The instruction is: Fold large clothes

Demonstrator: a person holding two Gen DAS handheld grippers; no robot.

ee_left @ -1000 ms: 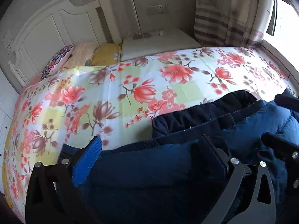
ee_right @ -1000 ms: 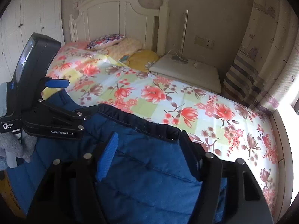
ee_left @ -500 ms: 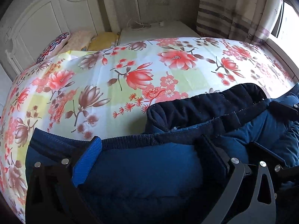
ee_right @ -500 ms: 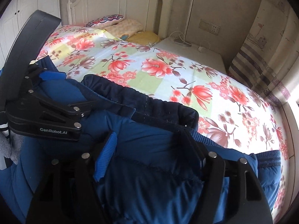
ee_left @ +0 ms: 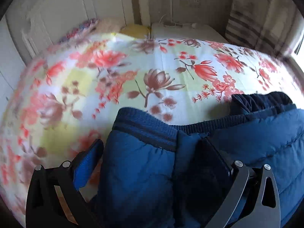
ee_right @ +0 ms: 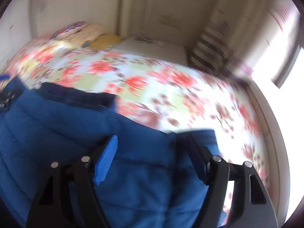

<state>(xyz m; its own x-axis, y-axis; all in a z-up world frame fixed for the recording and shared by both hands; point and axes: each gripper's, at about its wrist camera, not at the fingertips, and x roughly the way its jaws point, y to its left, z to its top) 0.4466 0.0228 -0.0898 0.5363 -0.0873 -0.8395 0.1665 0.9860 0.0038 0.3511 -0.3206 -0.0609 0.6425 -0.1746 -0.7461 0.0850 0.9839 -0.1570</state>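
Blue quilted jacket (ee_left: 256,144), ribbed dark hem (ee_left: 144,127) toward the headboard (ee_right: 76,5), lying across the near part of the bed's floral sheet (ee_left: 161,60), with wide bare sheet beyond and to either side. Left gripper (ee_left: 152,155) spread wide, its pads apart with a jacket fold between them. Right gripper (ee_right: 152,152) with jaws opening, fabric between its fingers, pads clear. Pillows (ee_right: 91,32), white bedside cabinet (ee_left: 182,32) and striped curtain (ee_right: 209,53) at the far wall; bright window (ee_right: 281,60) on the right.
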